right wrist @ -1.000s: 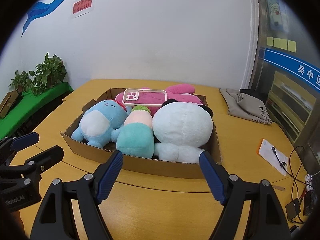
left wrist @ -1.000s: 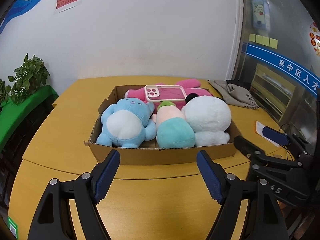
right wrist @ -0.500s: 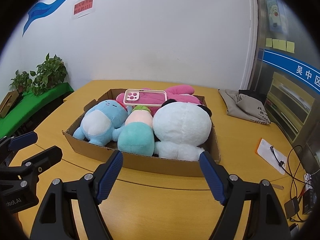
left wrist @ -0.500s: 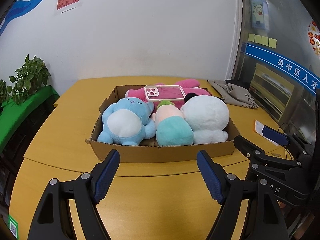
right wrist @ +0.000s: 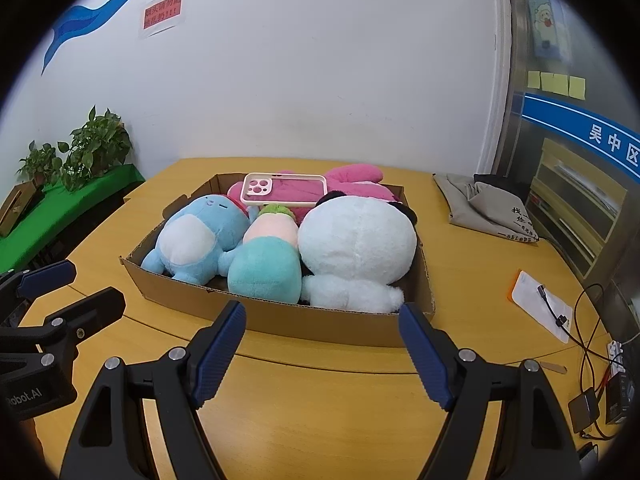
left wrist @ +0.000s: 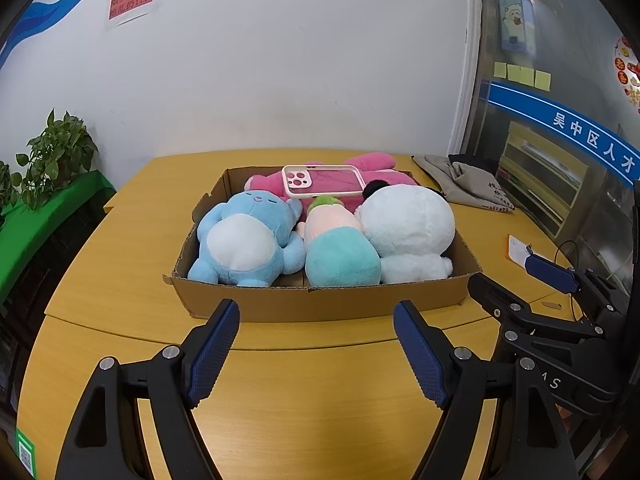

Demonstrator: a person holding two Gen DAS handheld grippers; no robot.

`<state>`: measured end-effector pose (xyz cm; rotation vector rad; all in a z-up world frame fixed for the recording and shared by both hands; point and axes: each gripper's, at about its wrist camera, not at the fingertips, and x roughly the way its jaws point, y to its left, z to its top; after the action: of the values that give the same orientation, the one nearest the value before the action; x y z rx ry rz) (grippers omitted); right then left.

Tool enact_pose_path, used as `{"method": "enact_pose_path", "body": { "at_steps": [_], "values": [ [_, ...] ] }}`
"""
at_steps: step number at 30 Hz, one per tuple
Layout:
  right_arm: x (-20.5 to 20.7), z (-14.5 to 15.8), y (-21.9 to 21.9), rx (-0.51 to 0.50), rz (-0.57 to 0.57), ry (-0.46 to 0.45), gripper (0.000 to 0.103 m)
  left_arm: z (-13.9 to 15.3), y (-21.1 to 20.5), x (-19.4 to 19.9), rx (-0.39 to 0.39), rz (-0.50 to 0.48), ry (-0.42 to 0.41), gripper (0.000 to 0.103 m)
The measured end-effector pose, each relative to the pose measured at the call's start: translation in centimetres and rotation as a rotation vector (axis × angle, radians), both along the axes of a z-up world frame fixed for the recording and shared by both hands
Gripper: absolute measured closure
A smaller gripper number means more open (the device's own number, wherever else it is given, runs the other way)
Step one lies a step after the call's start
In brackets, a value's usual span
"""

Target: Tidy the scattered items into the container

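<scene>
box (left wrist: 320,304) on bench (left wrist: 120,264) | holds four plush toys (left wrist: 248,240), phone case (left wrist: 322,181) on far pink one | left gripper (left wrist: 316,344) spread, empty | right gripper (right wrist: 320,350) spread, empty

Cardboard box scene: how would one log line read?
cardboard box: four plush toys, phone case on top | left gripper: open, empty | right gripper: open, empty

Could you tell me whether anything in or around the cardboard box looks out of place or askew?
The phone case lies loose atop the pink plush at the back of the cardboard box, tilted rather than tucked in. The plush toys bulge above the rim. Both grippers are open and empty.
</scene>
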<state>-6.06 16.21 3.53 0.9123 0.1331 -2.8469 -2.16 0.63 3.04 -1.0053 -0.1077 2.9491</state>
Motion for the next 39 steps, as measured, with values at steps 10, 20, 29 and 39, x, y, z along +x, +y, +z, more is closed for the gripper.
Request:
{"method": "enact_pose_path", "body": {
  "at_steps": [10, 20, 29, 39],
  "values": [
    [0.1, -0.1, 0.4, -0.012, -0.007, -0.005, 0.024, -0.1, 0.2, 0.0, -0.003, 0.001, -0.007, 0.02],
    [0.4, -0.2, 0.6, -0.018, -0.008, 0.0, 0.024, 0.0, 0.2, 0.3, -0.002, 0.0, 0.001, 0.02],
    [0.8, -0.1, 0.5, -0.024, -0.006, -0.001, 0.024, -0.4, 0.4, 0.6, -0.008, 0.02, -0.011, 0.02],
    [1.4, 0.2, 0.4, -0.022, -0.003, 0.006, 0.024, -0.5, 0.5, 1.2, -0.013, 0.022, -0.015, 0.02]
  ]
}}
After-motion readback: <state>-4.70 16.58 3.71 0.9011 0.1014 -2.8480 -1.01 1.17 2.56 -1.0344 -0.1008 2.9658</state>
